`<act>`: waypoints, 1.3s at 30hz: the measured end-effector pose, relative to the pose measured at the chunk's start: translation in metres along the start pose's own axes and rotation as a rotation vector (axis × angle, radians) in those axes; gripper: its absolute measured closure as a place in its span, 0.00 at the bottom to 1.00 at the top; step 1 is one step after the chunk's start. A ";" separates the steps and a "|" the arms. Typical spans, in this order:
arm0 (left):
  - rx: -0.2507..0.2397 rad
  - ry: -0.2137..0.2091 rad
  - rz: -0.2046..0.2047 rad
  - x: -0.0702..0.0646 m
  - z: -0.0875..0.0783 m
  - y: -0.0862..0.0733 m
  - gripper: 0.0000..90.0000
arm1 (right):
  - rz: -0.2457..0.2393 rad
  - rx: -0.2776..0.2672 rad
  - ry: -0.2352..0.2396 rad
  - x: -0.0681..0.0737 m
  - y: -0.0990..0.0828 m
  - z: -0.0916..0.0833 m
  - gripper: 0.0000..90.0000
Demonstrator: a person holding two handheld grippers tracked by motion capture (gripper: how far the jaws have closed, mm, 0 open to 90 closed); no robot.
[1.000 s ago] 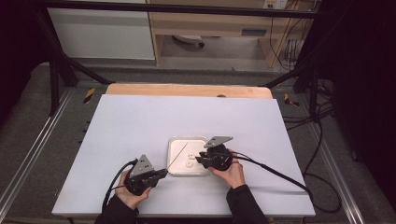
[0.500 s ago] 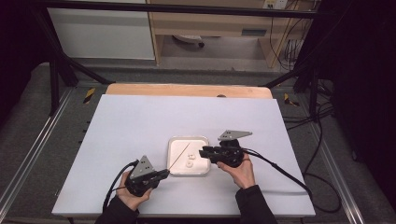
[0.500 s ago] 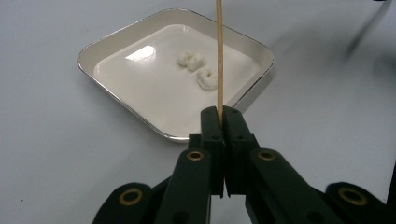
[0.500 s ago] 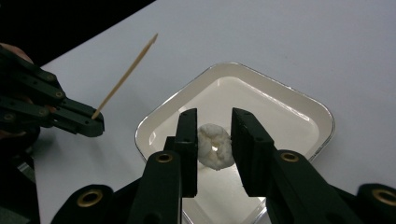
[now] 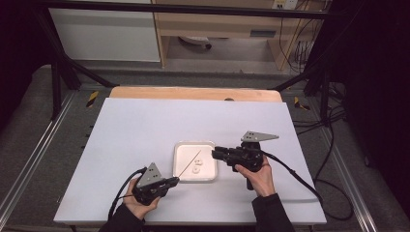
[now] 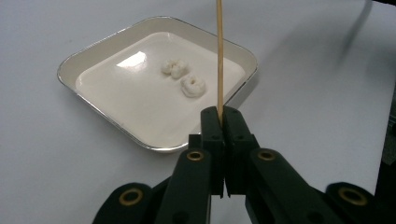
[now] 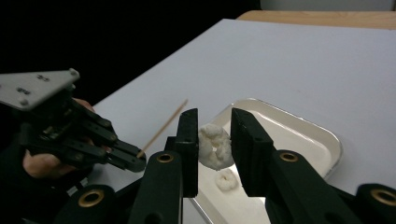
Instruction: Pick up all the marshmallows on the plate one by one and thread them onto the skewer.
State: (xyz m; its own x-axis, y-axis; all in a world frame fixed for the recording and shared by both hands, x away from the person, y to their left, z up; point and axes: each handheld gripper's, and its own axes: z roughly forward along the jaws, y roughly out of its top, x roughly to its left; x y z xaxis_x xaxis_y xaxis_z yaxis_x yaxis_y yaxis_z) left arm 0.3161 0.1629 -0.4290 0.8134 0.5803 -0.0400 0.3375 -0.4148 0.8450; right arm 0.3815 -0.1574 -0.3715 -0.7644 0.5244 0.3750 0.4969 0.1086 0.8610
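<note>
A white tray with a metal rim lies near the table's front. Two white ring-shaped pieces lie in it. My left gripper is shut on a thin wooden skewer, which slants up over the tray. It rests on the table at the tray's front left corner. My right gripper is shut on a third white ring piece, held above the tray's right edge. Below it another piece lies in the tray.
The white table top has a wooden strip along its far edge. Black cables trail from both grippers toward the front. Metal frame rails run along both sides.
My right gripper has lifted off the tray and drawn back to the right with the white ring piece between its jaws. The left gripper and the skewer have stayed put.
</note>
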 end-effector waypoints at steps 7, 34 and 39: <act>0.010 -0.012 0.011 -0.003 0.002 0.000 0.98 | 0.006 -0.015 0.052 0.004 0.006 0.003 0.82; -0.005 -0.032 0.069 -0.009 0.002 0.001 0.98 | 0.095 0.036 0.137 0.000 0.005 0.020 0.83; -0.003 -0.033 0.074 -0.009 0.003 0.000 0.98 | 0.102 0.032 0.142 0.002 0.002 0.023 0.84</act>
State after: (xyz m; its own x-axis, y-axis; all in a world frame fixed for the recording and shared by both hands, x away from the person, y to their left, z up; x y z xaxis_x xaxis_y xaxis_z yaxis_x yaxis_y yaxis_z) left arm 0.3100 0.1557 -0.4301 0.8511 0.5249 0.0050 0.2748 -0.4536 0.8478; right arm 0.3901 -0.1370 -0.3767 -0.7586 0.4098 0.5065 0.5858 0.0887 0.8056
